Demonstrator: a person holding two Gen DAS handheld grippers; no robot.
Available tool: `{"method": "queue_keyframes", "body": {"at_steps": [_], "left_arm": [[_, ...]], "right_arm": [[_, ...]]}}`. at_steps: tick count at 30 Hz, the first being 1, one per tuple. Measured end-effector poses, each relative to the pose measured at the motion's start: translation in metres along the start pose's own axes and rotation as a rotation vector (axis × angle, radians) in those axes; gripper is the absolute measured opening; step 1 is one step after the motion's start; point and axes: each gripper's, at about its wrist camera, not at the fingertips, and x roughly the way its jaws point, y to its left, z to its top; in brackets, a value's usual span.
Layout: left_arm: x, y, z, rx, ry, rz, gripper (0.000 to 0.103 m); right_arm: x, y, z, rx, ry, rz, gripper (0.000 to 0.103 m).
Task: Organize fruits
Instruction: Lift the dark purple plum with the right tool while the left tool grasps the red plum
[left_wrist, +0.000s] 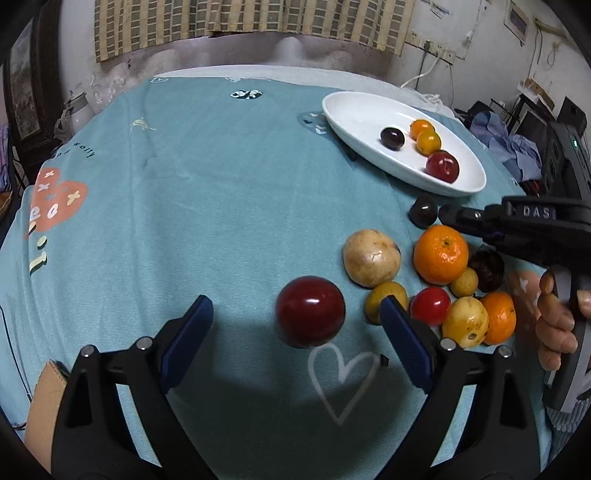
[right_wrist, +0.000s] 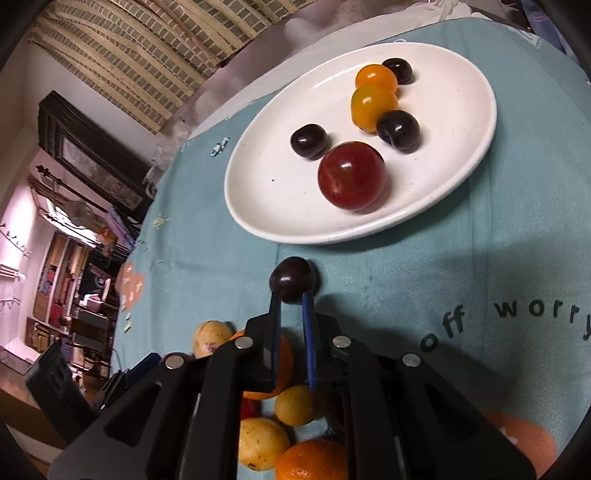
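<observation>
My left gripper (left_wrist: 297, 314) is open, its jaws on either side of a large dark red plum (left_wrist: 309, 316) on the teal cloth. My right gripper (right_wrist: 293, 295) is shut on a small dark cherry (right_wrist: 293, 278), held just short of the white oval plate (right_wrist: 266, 184); it also shows in the left wrist view (left_wrist: 443, 216) with the cherry (left_wrist: 423, 210). The plate (left_wrist: 354, 107) holds a red plum (right_wrist: 352, 175), two orange-yellow fruits (right_wrist: 373, 105) and three dark cherries (right_wrist: 308, 140). A heap of loose fruit (left_wrist: 439, 254) lies right of my left gripper.
The heap holds two mandarins, pale yellow fruits (left_wrist: 371, 256), a small red fruit (left_wrist: 430, 304) and a dark wrinkled fruit (left_wrist: 489, 269). A cardboard piece (left_wrist: 46, 402) sits at the near left table edge. Shelves and clutter stand beyond the table.
</observation>
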Motion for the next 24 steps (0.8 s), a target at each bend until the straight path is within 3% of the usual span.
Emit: {"method": "queue_keyframes", "body": {"at_steps": [15,16,17,18,22,24], "left_arm": [[0.001,-0.008,0.002,0.060,-0.014,0.084,0.093],[0.001,-0.008,0.002,0.061,-0.014,0.084,0.093],[0.001,-0.008,0.002,0.063,-0.014,0.085,0.093],[0.000,-0.009,0.002,0.065,-0.015,0.086,0.093],[0.000,-0.011,0.003,0.075,-0.019,0.093,0.093],[0.000,-0.011,0.002,0.074,-0.018,0.093,0.093]], "right_arm": [[0.007,0.024,0.003,-0.097,-0.029,-0.171,0.019],[0.008,0.025,0.003,-0.105,-0.031,-0.189,0.032],[0.008,0.026,0.003,-0.117,-0.037,-0.216,0.059],[0.008,0.028,0.003,-0.137,-0.060,-0.239,0.064],[0.011,0.028,0.003,-0.162,-0.087,-0.225,0.063],[0.016,0.030,0.003,-0.171,-0.065,-0.210,0.054]]}}
